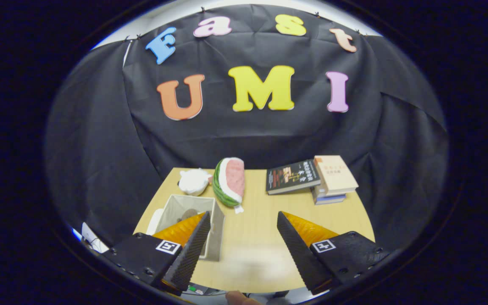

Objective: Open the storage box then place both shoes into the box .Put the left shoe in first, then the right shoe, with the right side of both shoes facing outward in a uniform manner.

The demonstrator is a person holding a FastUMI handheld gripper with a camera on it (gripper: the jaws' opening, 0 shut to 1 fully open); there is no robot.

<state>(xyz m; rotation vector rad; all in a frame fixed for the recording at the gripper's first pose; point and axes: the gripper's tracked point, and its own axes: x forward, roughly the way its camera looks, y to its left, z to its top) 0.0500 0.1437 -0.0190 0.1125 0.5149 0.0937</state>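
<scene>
The bench (256,237) is a pale wooden top that carries everything here. The tool (243,214) hangs over its near part with the two fingers spread wide and nothing between them but bare wood.

The storage box (215,237), a pale soft-sided one, stands on the bench just ahead of the left finger (191,250), which covers its near corner. Its top is open to the camera. A flat pale piece (156,220) lies against its far-left side; whether that is a lid I cannot tell.

Beyond the right finger a small stack of books (311,178) lies at the back of the bench. A watermelon-slice cushion (230,181) sits just behind the box, and a small white soft toy (194,181) is beside that.

Inside the box there is a dim greyish shape (189,213), too blurred to call a shoe. The scene therefore fits either an open box waiting for shoes or one already holding them.

My advice for either case is to bring the tool over the box's open top and read the inside clearly. If a shoe is being carried, hold it by the heel collar so the right side stays turned outward, and lower it without dragging on the soft walls, which would probably fold
</scene>
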